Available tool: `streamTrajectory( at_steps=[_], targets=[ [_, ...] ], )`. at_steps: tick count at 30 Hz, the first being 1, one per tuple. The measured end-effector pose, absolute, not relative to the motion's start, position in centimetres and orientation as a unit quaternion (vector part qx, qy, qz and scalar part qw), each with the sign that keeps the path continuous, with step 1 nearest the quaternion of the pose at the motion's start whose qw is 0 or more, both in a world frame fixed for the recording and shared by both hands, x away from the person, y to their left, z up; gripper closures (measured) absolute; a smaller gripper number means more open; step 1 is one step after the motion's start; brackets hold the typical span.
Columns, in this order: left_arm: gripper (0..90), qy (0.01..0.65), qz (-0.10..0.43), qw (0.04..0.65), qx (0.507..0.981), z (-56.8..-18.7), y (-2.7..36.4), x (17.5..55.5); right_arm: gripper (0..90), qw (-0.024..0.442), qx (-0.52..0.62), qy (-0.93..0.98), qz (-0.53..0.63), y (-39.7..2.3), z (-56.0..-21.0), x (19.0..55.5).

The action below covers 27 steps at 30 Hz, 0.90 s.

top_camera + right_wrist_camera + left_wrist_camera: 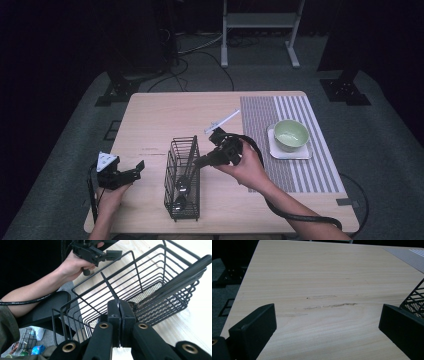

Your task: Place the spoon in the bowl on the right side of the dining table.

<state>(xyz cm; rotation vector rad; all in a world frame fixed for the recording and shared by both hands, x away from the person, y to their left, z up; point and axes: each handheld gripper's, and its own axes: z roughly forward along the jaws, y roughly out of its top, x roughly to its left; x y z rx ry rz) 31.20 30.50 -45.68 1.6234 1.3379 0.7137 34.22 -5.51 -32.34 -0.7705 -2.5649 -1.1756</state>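
Tabletop point(150, 115), pale wood, carried everything within reach of both hands. The striped placemat point(320, 170) covered its right end, well apart from the work.

The black wire basket point(183, 139) stood at the middle, long side running toward me. That let either hand come at it from the side. It was what I was working at, and it lay between my two grippers.

The green bowl point(291, 135) sat on a white square plate point(285, 154) on the placemat, away from the basket. I judged it was parked there to stay clear.

My right gripper point(196, 162) came in from the right, tilted down over the basket's near rim. In the right gripper view it point(120, 305) was clenched, pads together. A thin dark strip point(108, 286) rose from between them. I could not tell whether it was a utensil's edge or one of the basket's wires.

My left gripper point(137, 169) rested low on the tabletop just left of the basket. Its jaws stood released, with bare wood between them point(327, 322). I judged it was waiting there to steady the basket if it slid.

A dark utensil handle point(180, 277) leaned slantwise across the basket's far corner. A spoon-like utensil point(181, 191) lay low inside.

A slim white stick point(222, 121) lay loose on the tabletop beyond my right hand. I could not tell what kind it was.
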Motion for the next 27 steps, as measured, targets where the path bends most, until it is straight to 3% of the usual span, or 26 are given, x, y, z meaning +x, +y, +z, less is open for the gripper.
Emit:
streamTrajectory(
  at_steps=[27],
  targets=[
    [0.4, 0.539, 0.285, 0.445, 0.656, -45.7, 30.4, 31.2, 88.8, 0.087, -0.269, -0.857, -0.431, -7.5, -28.4, 34.4]
  ],
)
